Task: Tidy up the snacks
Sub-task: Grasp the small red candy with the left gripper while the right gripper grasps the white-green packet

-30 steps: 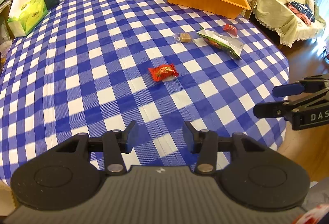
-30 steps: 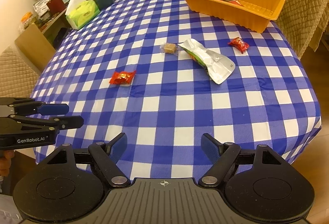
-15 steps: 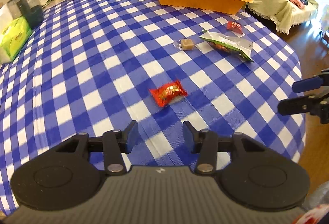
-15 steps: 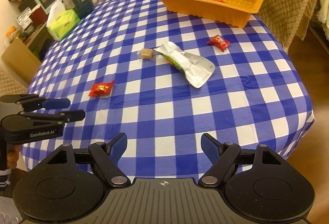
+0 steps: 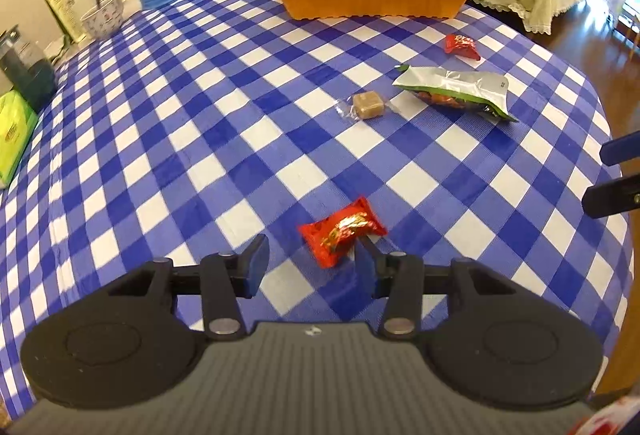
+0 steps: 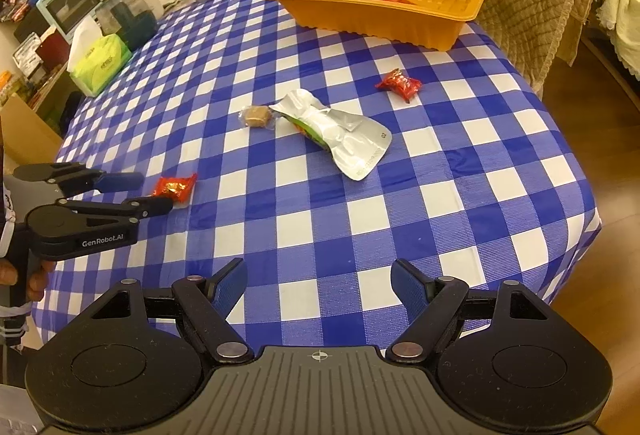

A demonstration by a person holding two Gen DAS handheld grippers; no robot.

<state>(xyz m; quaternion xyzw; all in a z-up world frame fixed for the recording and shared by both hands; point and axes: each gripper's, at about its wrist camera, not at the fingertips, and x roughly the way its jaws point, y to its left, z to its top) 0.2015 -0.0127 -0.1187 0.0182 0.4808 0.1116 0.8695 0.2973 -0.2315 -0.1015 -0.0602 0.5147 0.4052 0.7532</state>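
The left gripper (image 5: 308,257) has come down and forward to the red candy (image 5: 343,230) near the table's front edge — its jaws released, the wrapper just at their tips, so a pick for the orange tray (image 5: 372,1) at the far edge seems next — while the right gripper (image 6: 318,281) waits wide apart, empty.

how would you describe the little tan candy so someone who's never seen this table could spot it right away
Start at the orange tray at the far end of the checked tablecloth, then come toward the near edge to the crumpled silver snack bag. The tan candy lies just beside that bag's end. It is the only beige cube in clear wrap; the other small candies are red.
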